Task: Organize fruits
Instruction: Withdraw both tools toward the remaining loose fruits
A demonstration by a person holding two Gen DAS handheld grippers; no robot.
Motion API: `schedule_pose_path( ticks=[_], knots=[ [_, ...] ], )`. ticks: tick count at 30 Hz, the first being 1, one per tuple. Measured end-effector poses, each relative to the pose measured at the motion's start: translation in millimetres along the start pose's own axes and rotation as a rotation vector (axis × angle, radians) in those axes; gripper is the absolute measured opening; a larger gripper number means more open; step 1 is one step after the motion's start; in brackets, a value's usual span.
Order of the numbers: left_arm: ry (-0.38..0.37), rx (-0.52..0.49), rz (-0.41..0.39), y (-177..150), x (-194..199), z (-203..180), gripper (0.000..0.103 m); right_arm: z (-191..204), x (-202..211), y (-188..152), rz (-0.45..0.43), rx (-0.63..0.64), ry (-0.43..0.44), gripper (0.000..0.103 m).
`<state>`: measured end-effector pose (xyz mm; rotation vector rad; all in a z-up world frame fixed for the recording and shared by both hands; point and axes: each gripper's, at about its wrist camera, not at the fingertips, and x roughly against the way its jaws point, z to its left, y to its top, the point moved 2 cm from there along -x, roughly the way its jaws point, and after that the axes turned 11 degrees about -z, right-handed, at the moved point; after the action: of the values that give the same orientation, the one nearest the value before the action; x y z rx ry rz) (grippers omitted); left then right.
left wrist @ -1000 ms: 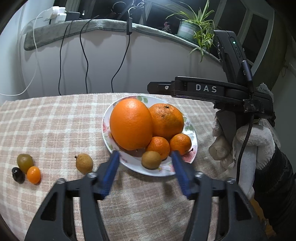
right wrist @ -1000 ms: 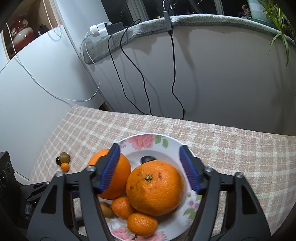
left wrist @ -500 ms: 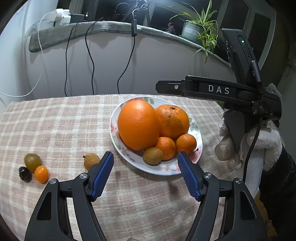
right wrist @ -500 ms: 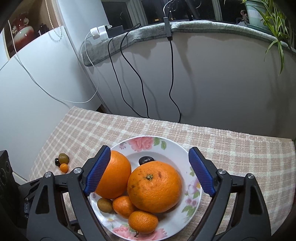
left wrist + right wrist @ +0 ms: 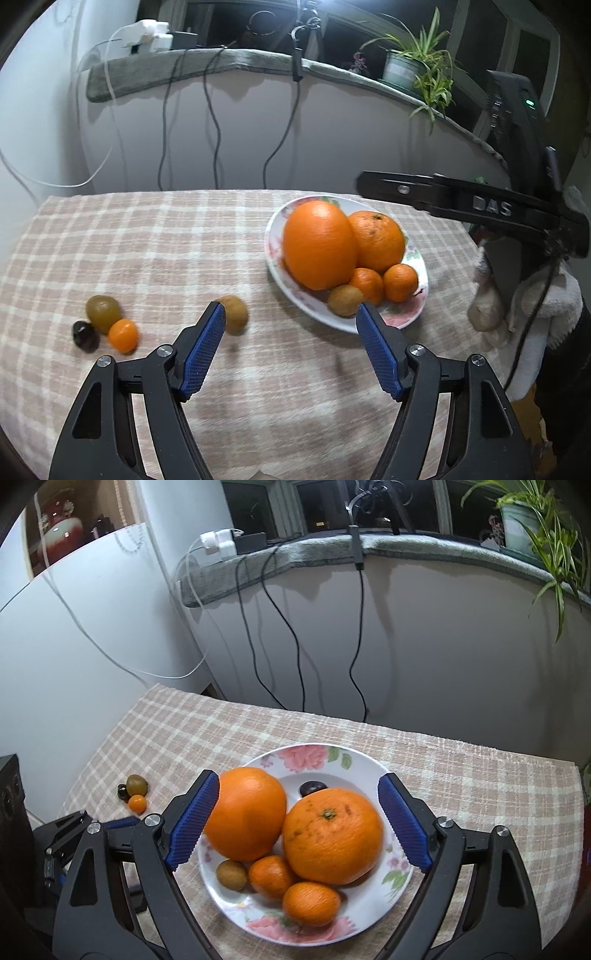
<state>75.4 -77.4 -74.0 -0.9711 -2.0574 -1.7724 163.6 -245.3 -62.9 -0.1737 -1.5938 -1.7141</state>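
L gripper [image 5: 290, 325] angled down over the checked tablecloth [image 5: 166, 240], jaws just widened, nothing btwn; brown fruit [image 5: 233, 314] just beside its L pad. R gripper [image 5: 297, 812] also just widened, empty, hovering above plate [image 5: 369, 912] w/ oranges [image 5: 332, 834].

Indoor light, fairly bright, from above/near side; windows far back are black w/ one white glare spot [image 5: 314, 14] top centre in left wrist view. Soft shadows under the plate [image 5: 332, 321] and fruit, cable shadows on the far wall [image 5: 443, 646]. Strong fisheye: dark vignette at corners, sill [image 5: 406, 546] bends into a curve. Left view slightly motion-blurred, esp. cloth [image 5: 147, 240] and lettering at right. Right view sharper; near fruit a bit soft.
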Motion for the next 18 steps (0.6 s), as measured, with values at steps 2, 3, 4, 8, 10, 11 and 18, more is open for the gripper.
schedule_pose_path(
  ticks=[2, 3, 4, 8, 10, 11, 18],
  knots=[
    [0.012, 0.01, -0.007, -1, 6, 8, 0.073, 8, 5, -1, -0.01, 0.019, 0.001, 0.09],
    [0.018, 0.013, -0.01, -2, 9, 12, 0.073, 11, 7, -1, -0.013, 0.026, 0.005, 0.09],
    [0.023, 0.013, -0.012, -3, 11, 14, 0.073, 15, 9, -2, -0.018, 0.033, 0.012, 0.09],
    [0.061, 0.023, -0.018, -9, 23, 30, 0.073, 30, 19, -4, -0.043, 0.042, 0.038, 0.09],
    [0.085, 0.034, -0.018, -12, 28, 41, 0.073, 37, 24, -6, -0.051, 0.037, 0.064, 0.09],
    [0.101, 0.043, -0.019, -14, 32, 47, 0.073, 43, 27, -8, -0.055, 0.033, 0.083, 0.09],
    [0.184, 0.1, -0.038, -25, 56, 92, 0.072, 86, 33, -27, -0.041, 0.078, 0.18, 0.09]
  ],
)
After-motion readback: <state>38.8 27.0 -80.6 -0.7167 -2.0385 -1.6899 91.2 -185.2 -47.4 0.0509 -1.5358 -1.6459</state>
